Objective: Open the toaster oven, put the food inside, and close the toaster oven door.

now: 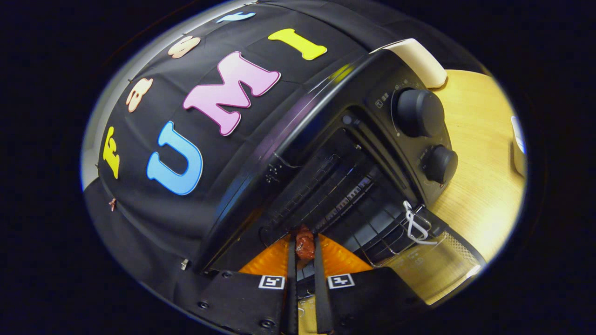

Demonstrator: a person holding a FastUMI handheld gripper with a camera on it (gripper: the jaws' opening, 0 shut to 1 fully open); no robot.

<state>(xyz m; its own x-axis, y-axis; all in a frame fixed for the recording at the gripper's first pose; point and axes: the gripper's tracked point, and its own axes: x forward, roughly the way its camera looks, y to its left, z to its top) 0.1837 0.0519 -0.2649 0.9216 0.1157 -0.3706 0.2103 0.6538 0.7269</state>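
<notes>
I've got the gripper [305, 246] tilted hard over, so the whole scene leans, and its two fingers [291, 260] are drawn in close with only a narrow gap between them. Pinched in that gap, right at the tips, is the food [305, 245], a small reddish-brown lump, and both fingers press on it from either side. Just ahead of the tips sits the toaster oven [326, 153], black, with its door [433, 263] dropped open; the glass panel of that door lies flat just beside the fingers, out over the wooden table [479, 153]. The food is right at the mouth of the cavity, level with the front edge of the wire rack [335, 195], and I can't tell whether it's over the rack or just short of it. Beyond the fingers, two round knobs [419, 113] stand one after the other on the oven's control panel. A white loop [416, 223] hangs at the door's hinge corner. A pale cream object [421, 58] rests against the oven's far end.
</notes>
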